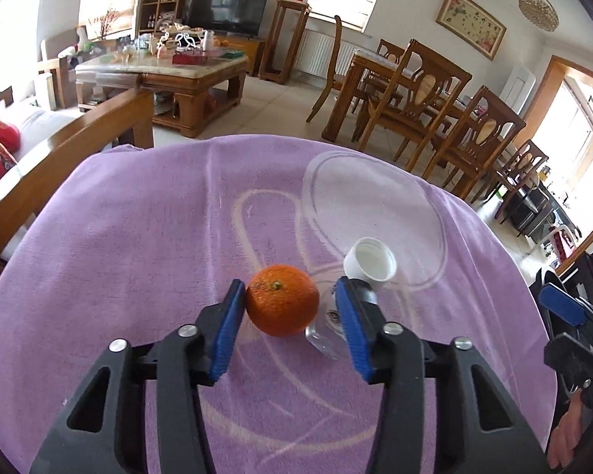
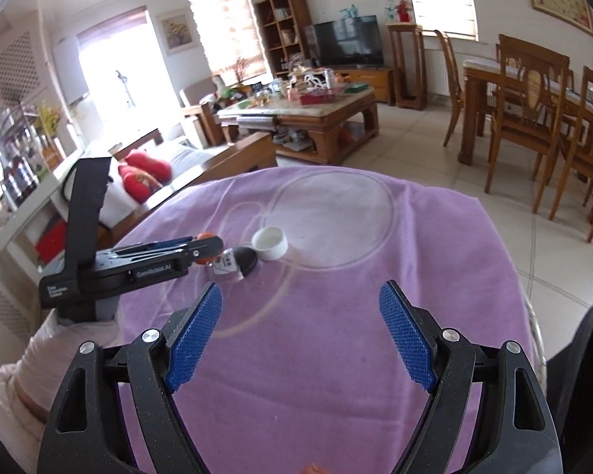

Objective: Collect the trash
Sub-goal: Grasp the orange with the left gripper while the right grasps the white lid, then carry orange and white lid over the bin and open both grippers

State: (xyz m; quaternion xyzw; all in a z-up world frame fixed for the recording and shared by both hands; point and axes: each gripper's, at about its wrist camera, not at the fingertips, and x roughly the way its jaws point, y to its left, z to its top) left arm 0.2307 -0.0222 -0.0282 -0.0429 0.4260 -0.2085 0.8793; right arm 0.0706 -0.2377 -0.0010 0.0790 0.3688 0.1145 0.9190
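Progress: nothing looks collected yet; every item lies on the purple cloth (image 1: 138,237) and no bin or bag shows in either view.
Orange: the orange (image 1: 282,305) sits near the middle of the cloth, toward its near edge, stem up.
Small bottle: a small clear bottle (image 1: 328,337) with a dark cap lies on its side just right of the orange; its label is too small to read.
White cap: the white cap (image 1: 369,262) lies open side up just beyond the bottle, touching the edge of a pale ring printed on the cloth.
Left gripper: the left gripper (image 1: 290,312) is low over the cloth, level, fingers apart astride the orange; the left pad (image 1: 231,324) touches the fruit, the right one is clear of it and hides part of the bottle.
Right gripper: the right gripper (image 2: 300,328) hovers near the cloth's near right edge, fingers spread wide, holding nothing, well apart from the items.
Left to do: judging by this, grasping and removal of each piece.
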